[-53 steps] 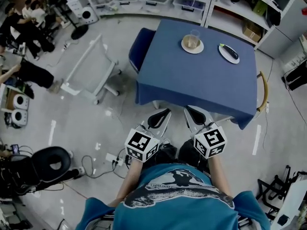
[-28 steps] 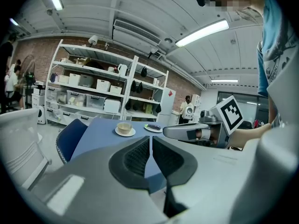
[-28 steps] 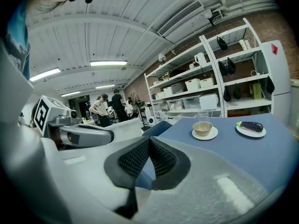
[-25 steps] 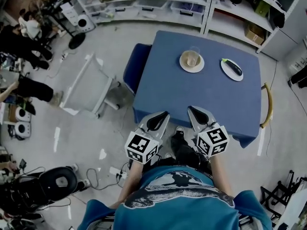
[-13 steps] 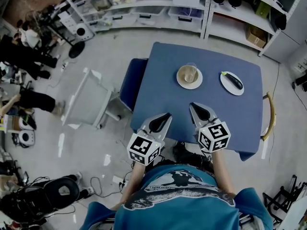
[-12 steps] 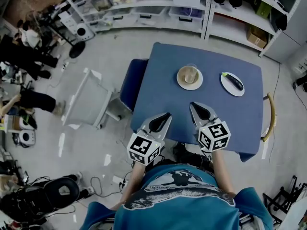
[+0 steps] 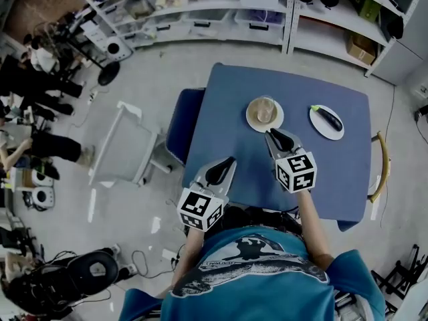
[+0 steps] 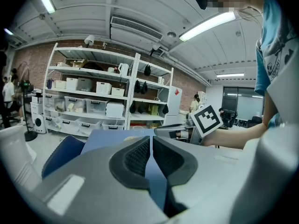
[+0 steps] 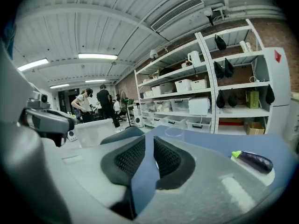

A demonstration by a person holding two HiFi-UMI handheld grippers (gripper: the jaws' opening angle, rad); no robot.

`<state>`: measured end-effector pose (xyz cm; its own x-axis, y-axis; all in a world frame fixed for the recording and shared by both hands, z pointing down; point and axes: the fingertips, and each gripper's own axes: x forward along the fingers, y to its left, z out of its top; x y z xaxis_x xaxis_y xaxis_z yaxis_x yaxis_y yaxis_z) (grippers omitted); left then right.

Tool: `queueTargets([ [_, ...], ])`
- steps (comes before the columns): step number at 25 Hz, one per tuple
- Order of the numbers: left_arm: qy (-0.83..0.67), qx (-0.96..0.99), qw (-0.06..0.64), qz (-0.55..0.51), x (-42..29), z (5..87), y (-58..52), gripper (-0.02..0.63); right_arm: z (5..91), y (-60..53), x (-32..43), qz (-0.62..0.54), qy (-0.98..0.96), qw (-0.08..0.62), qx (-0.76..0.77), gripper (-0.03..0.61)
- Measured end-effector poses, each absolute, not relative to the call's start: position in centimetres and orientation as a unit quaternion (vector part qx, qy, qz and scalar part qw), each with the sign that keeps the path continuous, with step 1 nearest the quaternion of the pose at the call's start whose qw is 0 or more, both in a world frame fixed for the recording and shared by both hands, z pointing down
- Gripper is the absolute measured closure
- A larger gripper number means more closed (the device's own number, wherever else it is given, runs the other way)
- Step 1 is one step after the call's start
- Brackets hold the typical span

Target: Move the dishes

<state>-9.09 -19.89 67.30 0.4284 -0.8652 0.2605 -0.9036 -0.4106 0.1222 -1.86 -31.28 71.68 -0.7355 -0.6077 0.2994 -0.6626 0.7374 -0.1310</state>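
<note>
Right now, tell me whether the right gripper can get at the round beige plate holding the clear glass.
Probably yes: the right gripper points at the round beige plate, close by, nothing between; its empty jaws have just been opening.

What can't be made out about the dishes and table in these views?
Glass: contents too small to tell, head view.
Table: near edge partly hidden by the person's forearm, head view.
Blue chair: partly hidden under the table, head view.
Shelf bins: contents too small, every view.
</note>
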Motion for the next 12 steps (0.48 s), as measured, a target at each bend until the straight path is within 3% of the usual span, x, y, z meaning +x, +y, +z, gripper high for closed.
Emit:
queueTargets([
  [5,-0.540,0.826,0.140,0.080,-9.2,68.2,-19.8,0.581,74.2,-35.6,-1.7,0.108,-0.916,0.154,0.355,0.441],
  [9,-0.548,0.820,0.142,0.083,-9.5,68.3,-19.7,0.581,76.5,-38.4,-2.1,0.114,-0.908,0.173,0.365,0.305],
  [12,-0.555,0.815,0.146,0.084,-9.9,68.3,-19.6,0.581,78.2,-40.2,-2.9,0.126,-0.902,0.182,0.371,0.276],
])
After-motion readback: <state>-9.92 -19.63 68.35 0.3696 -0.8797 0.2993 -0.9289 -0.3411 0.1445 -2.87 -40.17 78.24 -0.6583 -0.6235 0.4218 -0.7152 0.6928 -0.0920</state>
